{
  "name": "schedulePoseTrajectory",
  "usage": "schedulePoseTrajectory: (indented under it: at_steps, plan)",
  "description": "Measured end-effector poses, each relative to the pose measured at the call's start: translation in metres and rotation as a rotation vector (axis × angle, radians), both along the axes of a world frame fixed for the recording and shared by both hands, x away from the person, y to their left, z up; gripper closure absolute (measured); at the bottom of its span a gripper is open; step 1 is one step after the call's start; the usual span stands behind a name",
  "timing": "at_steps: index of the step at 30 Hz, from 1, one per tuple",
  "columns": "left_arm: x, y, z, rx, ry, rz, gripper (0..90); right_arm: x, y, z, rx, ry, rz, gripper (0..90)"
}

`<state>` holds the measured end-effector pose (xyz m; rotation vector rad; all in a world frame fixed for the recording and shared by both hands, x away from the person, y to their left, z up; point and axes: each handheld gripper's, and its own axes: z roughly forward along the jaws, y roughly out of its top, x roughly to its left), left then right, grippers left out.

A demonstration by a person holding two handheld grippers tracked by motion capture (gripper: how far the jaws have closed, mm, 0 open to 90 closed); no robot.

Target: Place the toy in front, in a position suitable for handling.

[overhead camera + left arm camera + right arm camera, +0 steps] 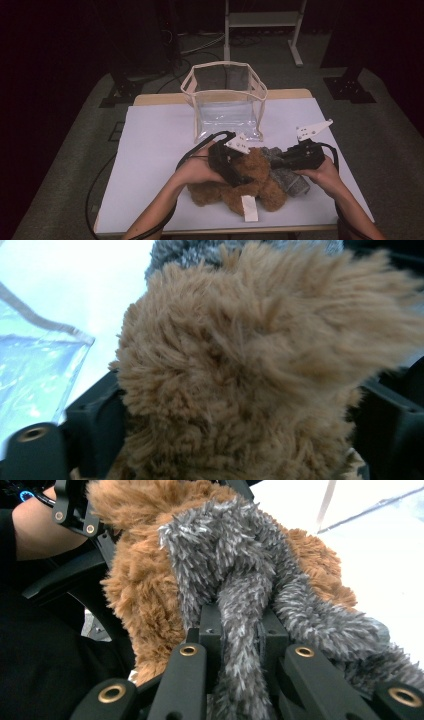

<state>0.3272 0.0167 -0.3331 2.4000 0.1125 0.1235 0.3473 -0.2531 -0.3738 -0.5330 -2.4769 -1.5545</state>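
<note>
1. Nearest the person, at 6 o'clock on the table (150, 150), lies a brown plush toy (250, 185) with a white sewn-in label (249, 207) at its near edge.
2. The left gripper (239, 172) is clamped on the brown plush toy; shaggy fur bulges between its jaws.
3. At 3 o'clock of it, the right gripper (280, 159) pinches a strand of the grey fuzzy scarf (235, 575) draped over the toy.
4. This looks like the pick-up step: both things gripped, not yet raised.
5. Farther, at 12 o'clock, stands an open clear bag (225, 100) with beige trim; the next move probably calls for lifting the bundle over its rim.
</note>
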Motion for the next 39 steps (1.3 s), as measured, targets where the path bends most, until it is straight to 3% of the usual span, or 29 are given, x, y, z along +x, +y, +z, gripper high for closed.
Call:
schedulePoseTrajectory:
  at_steps: [5, 11, 12, 13, 14, 15, 16, 20, 21, 23, 24, 25, 26, 27, 28, 29, 30, 31, 32, 33, 34, 36, 39]
  plan:
    - [-0.007, -0.004, -0.001, 0.082, -0.039, -0.01, 1.1, 0.0, 0.01, 0.008, -0.006, -0.014, 0.021, 77.8]
    - [-0.005, -0.011, -0.002, 0.118, -0.038, -0.016, 0.1, 0.0, 0.018, 0.007, -0.004, -0.012, 0.038, 78.4]
    - [-0.005, -0.011, -0.002, 0.118, -0.038, -0.016, 5.9, 0.0, 0.018, 0.007, -0.004, -0.012, 0.038, 78.4]
    - [-0.006, -0.012, -0.001, 0.119, -0.071, -0.017, 5.9, 0.0, 0.02, 0.007, -0.008, -0.014, 0.04, 78.6]
    - [-0.007, -0.012, 0.0, 0.12, -0.097, -0.011, 20.0, 0.0, 0.021, 0.006, -0.018, -0.018, 0.034, 78.9]
    - [-0.008, -0.009, 0.002, 0.095, -0.107, -0.012, 35.1, 0.002, 0.019, 0.007, -0.022, -0.022, 0.017, 79.3]
    - [-0.008, -0.009, 0.002, 0.095, -0.107, -0.012, 38.1, 0.002, 0.019, 0.007, -0.022, -0.022, 0.017, 79.3]
    - [-0.005, -0.002, 0.012, -0.032, -0.086, -0.014, 40.6, -0.001, 0.009, 0.023, -0.002, -0.048, 0.011, 79.6]
    - [-0.005, -0.002, 0.012, -0.032, -0.086, -0.014, 40.6, -0.001, 0.007, 0.029, -0.003, -0.059, 0.01, 79.6]
    - [-0.004, -0.001, 0.021, -0.116, -0.086, -0.017, 40.5, -0.003, 0.003, 0.043, -0.004, -0.082, 0.008, 79.6]
    - [-0.004, -0.001, 0.021, -0.116, -0.086, -0.017, 40.4, -0.003, 0.001, 0.052, -0.006, -0.098, 0.007, 79.6]
    - [-0.002, 0.001, 0.027, -0.189, -0.073, -0.028, 40.3, -0.005, -0.001, 0.061, -0.01, -0.114, 0.007, 79.6]
    - [-0.002, 0.001, 0.027, -0.189, -0.073, -0.028, 40.0, -0.006, -0.002, 0.07, -0.017, -0.128, 0.006, 79.6]
    - [0.0, 0.002, 0.033, -0.254, -0.06, -0.034, 39.6, -0.008, -0.003, 0.079, -0.023, -0.141, 0.006, 79.6]
    - [0.0, 0.003, 0.036, -0.29, -0.054, -0.04, 39.0, -0.009, -0.003, 0.088, -0.035, -0.159, 0.006, 79.6]
    - [0.0, 0.003, 0.036, -0.29, -0.054, -0.04, 37.8, -0.01, -0.002, 0.099, -0.049, -0.176, 0.01, 79.6]
    - [0.001, 0.004, 0.038, -0.313, -0.052, -0.044, 37.8, -0.01, -0.002, 0.099, -0.049, -0.176, 0.01, 79.6]
    - [0.001, 0.008, 0.036, -0.334, -0.043, -0.043, 35.2, -0.011, 0.003, 0.111, -0.061, -0.185, 0.022, 79.7]
    - [0.001, 0.008, 0.036, -0.334, -0.043, -0.043, 34.3, -0.011, 0.003, 0.111, -0.061, -0.185, 0.022, 79.7]
    - [0.0, 0.017, 0.028, -0.344, -0.03, -0.032, 33.7, -0.01, 0.015, 0.114, -0.088, -0.18, 0.039, 79.7]
    - [0.0, 0.024, 0.021, -0.341, -0.018, -0.026, 33.1, -0.009, 0.021, 0.112, -0.094, -0.176, 0.051, 79.7]
    - [-0.001, 0.04, 0.009, -0.374, 0.013, -0.005, 32.3, -0.006, 0.041, 0.104, -0.129, -0.164, 0.085, 79.7]
    - [-0.006, 0.066, 0.007, -0.406, 0.021, 0.031, 28.7, -0.001, 0.067, 0.1, -0.106, -0.143, 0.126, 79.9]
